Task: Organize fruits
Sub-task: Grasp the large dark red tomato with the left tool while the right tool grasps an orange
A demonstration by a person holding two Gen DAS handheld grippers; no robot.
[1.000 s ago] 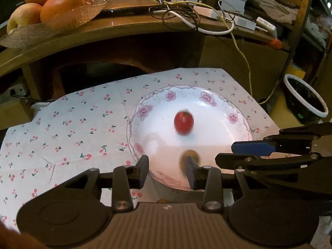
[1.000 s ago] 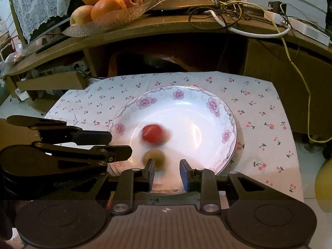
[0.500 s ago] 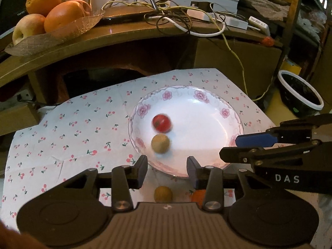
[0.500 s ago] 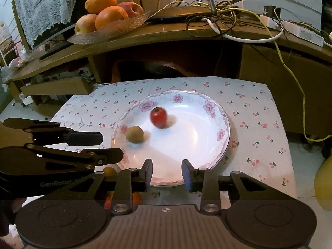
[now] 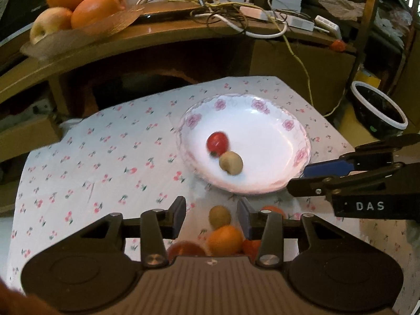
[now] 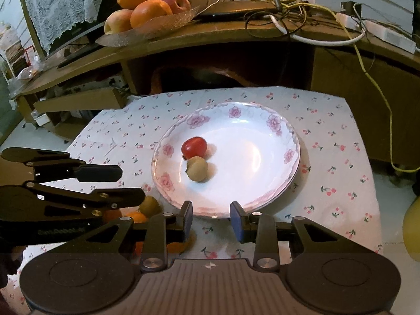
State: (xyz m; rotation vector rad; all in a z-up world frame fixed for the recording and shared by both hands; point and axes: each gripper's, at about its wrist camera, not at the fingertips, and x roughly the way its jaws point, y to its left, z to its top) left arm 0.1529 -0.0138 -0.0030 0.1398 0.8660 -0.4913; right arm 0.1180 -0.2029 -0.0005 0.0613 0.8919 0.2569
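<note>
Both claws, left claw and right claw, are matte black linkages with silver screws, blue-padded fingers, ribbed grey housings, round black discs, "DAS" lettered in white.

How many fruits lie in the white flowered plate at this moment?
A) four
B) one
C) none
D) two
D: the plate holds only a red fruit and a brown-green fruit, which touch each other; the other small fruits lie on the cloth in front of the plate.
</note>
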